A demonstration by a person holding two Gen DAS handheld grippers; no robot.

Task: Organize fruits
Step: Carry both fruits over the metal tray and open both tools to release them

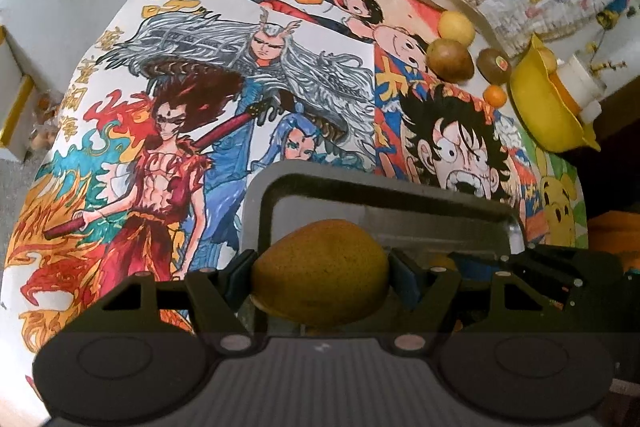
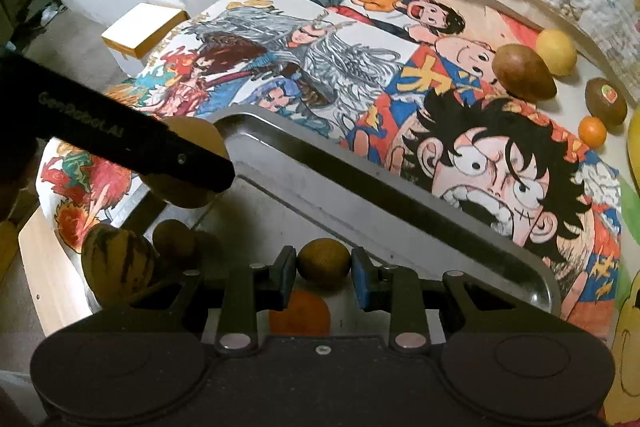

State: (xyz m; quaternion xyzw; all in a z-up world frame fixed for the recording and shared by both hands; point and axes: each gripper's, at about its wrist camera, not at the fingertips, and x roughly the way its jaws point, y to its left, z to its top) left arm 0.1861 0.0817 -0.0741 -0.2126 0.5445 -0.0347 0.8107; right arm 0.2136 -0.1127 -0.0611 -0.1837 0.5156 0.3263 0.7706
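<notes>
The left tongs [image 1: 322, 273] are clamped on a yellow-brown mango [image 1: 320, 273] above the metal tray [image 1: 400, 203]. The right tongs [image 2: 324, 277] stand apart around a small round fruit [image 2: 324, 263] at 6 o'clock in the tray.

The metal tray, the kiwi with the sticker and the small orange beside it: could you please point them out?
metal tray [image 2: 320, 163]: right wrist view, far rim.
kiwi [image 2: 606, 101]: right wrist view, body.
small orange [image 2: 592, 131]: right wrist view, centre.

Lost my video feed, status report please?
Left gripper shut on mango over tray. Right gripper around small fruit, contact unclear. Nothing blocking.
</notes>
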